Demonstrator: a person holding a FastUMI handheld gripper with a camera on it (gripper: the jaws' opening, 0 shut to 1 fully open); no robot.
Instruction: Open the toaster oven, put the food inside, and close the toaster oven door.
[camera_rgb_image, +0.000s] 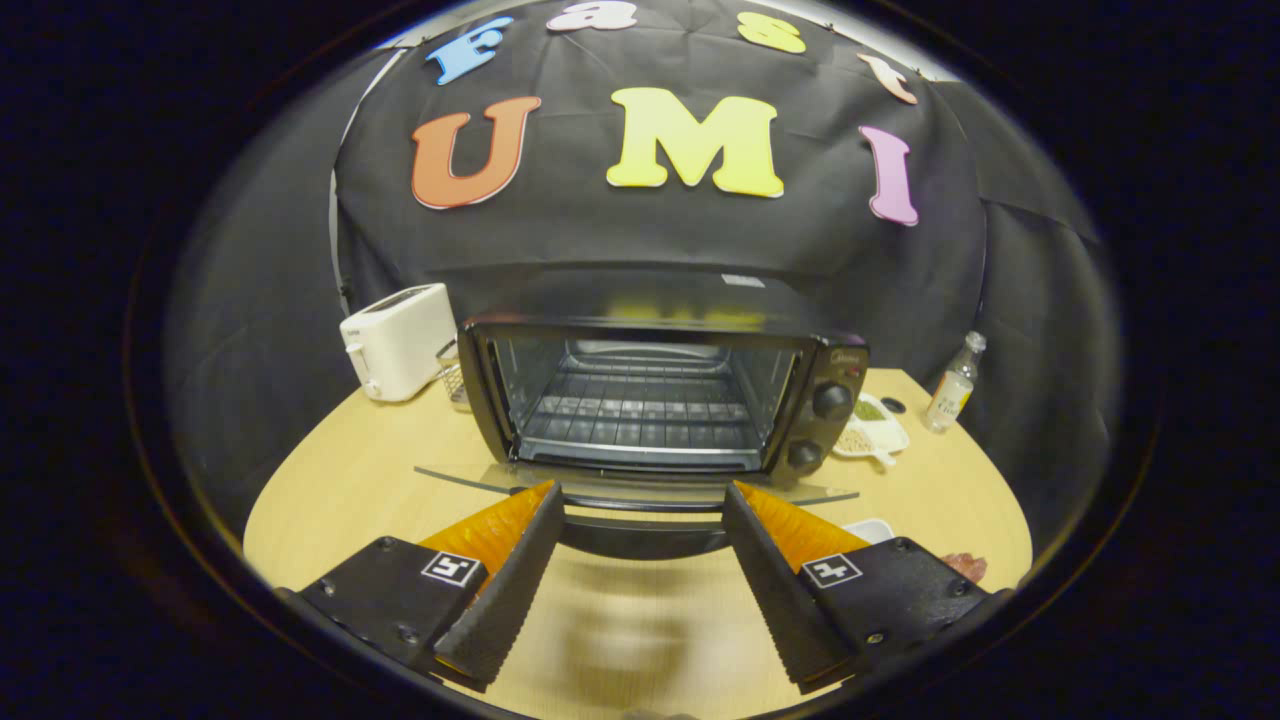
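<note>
A black toaster oven stands on the wooden table beyond my fingers, its glass door folded down flat and the wire rack inside bare. The door's dark handle lies between my fingertips. My gripper is open, with one finger on each side of the handle and nothing pressed between them. A bit of pinkish food on a white dish peeks out behind the right finger.
A white toaster and a small wire basket sit left of the oven. To its right are a white divided plate with green and beige food, a dark bottle cap and a clear bottle.
</note>
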